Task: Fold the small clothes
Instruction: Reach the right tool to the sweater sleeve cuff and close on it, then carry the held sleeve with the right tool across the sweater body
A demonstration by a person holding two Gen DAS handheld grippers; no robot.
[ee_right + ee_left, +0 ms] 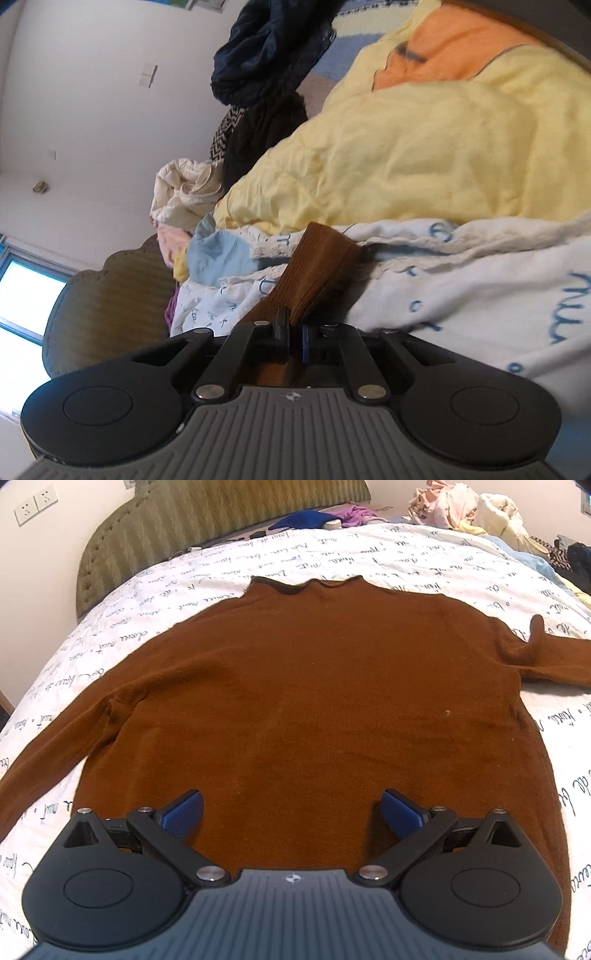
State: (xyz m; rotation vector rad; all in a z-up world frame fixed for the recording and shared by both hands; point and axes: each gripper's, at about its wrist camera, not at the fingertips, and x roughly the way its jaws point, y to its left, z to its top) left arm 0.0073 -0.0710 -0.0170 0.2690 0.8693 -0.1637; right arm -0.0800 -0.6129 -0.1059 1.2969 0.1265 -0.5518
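Sweater: the brown sweater (314, 686) lies flat on the bed (424, 561), collar toward the headboard (207, 520), body smooth, both sleeves spread outward.
Right sleeve cuff: the ribbed cuff (317, 266) sits at the bed's edge beside the yellow blanket (424, 158) and is pinched at its end.
Right gripper: the right gripper (294, 341) has its jaws closed on the cuff, and only a narrow strip of knit appears to be caught between them.
Left gripper: the left gripper (291, 810) hovers over the hem with jaws wide apart and nothing between them.
Risk, slipping: the bite on the cuff looks shallow, so a quick pull could let the knit slide out and drop the sleeve halfway across.
Risk, dragging: with nothing pinning the hem, hauling the sleeve inward could tug the whole body sideways and wrinkle it.
Risk, stretching: the knit is soft; pulling along the sleeve rather than lifting could stretch the cuff.
Risk, snagging: the cuff lies close to the blanket and the quilted bed cover's fold, which may be caught and carried along.
Risk, clutter: piled clothes (458, 506) crowd the far corner, leaving less room for a wide swing.
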